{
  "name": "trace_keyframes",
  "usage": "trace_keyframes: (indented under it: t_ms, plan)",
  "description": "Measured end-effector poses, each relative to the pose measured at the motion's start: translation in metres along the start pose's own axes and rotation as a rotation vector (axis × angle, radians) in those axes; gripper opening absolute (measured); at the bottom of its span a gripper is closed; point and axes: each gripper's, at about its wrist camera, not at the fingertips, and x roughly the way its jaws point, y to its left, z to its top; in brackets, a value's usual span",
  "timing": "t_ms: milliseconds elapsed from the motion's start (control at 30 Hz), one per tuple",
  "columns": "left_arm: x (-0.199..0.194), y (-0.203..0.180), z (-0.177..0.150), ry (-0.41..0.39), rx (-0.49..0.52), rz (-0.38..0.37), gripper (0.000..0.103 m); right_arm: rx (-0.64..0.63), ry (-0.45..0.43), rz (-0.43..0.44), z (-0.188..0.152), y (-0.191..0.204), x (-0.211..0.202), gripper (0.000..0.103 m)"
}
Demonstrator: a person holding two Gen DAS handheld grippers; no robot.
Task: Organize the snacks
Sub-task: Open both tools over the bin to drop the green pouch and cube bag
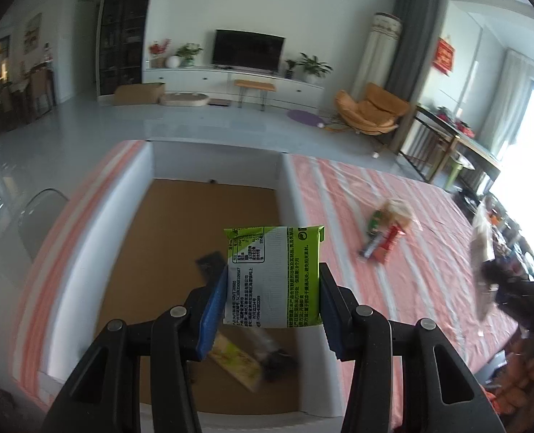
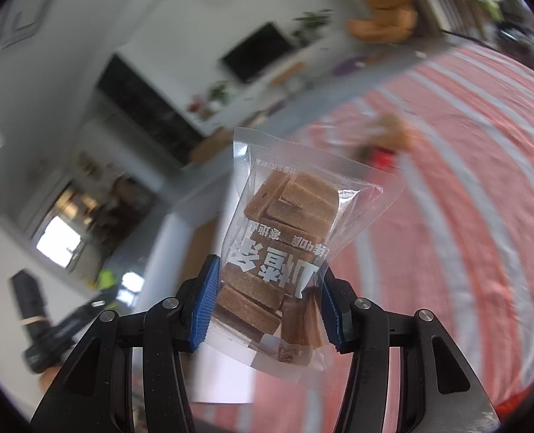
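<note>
You have both grippers loaded at once, and the risks follow from that. The greatest is a collision: your right gripper point(image 2: 267, 303) already shows at the right edge of the left view, and if both converge on the box point(image 1: 140, 180) together, they may knock each other or its white wall.

Next, a misplaced drop. Your left gripper point(image 1: 273, 303) is clamped on the green packet point(image 1: 274, 274), which hangs over the box's right wall rather than squarely above the brown floor. Released here, it could catch on the wall or land on the cloth.

Smaller: the clear bag of brown pieces point(image 2: 285, 252), pinched at its lower part by your right gripper above the table, is slippery film; in my judgement a quick swing could pull it loose.

Least: a few packets point(image 1: 245, 357) already lie inside the box, and a careless drop may pile crookedly on them.

The surface is a table under a pink and white striped cloth point(image 1: 411, 252), with more loose snacks point(image 1: 386, 231) waiting well right of the box. Beyond lies a living room: television point(image 1: 247, 50), orange chair point(image 1: 371, 112), potted plants.
</note>
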Motion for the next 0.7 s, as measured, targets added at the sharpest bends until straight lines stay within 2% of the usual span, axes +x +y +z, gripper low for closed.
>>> trace_keyframes:
  t_ms: [133, 300, 367, 400, 433, 500, 600, 700]
  plan:
    - [0.003, 0.033, -0.007, 0.016, -0.051, 0.064, 0.047, -0.112, 0.077, 0.117, 0.000, 0.069, 0.037, 0.053]
    - [0.019, 0.058, -0.025, 0.059, -0.067, 0.137, 0.047, -0.208, 0.194, 0.123, -0.025, 0.108, 0.099, 0.055]
    - [0.029, 0.065, -0.032, 0.086, -0.063, 0.182, 0.049, -0.244, 0.274, 0.064, -0.036, 0.113, 0.126, 0.063]
    - [0.035, 0.067, -0.035, 0.108, -0.062, 0.197, 0.056, -0.267, 0.301, 0.030, -0.039, 0.113, 0.135, 0.068]
    - [0.039, 0.070, -0.037, 0.122, -0.063, 0.208, 0.069, -0.292, 0.308, 0.007, -0.043, 0.113, 0.138, 0.068]
    - [0.045, 0.072, -0.041, 0.129, -0.066, 0.235, 0.090, -0.324, 0.280, -0.018, -0.045, 0.109, 0.131, 0.070]
    - [0.046, 0.066, -0.041, 0.102, -0.048, 0.243, 0.091, -0.332, 0.230, -0.068, -0.041, 0.089, 0.113, 0.072]
    - [0.046, 0.048, -0.036, 0.072, -0.039, 0.187, 0.091, -0.359, 0.172, -0.192, -0.038, 0.065, 0.088, 0.074]
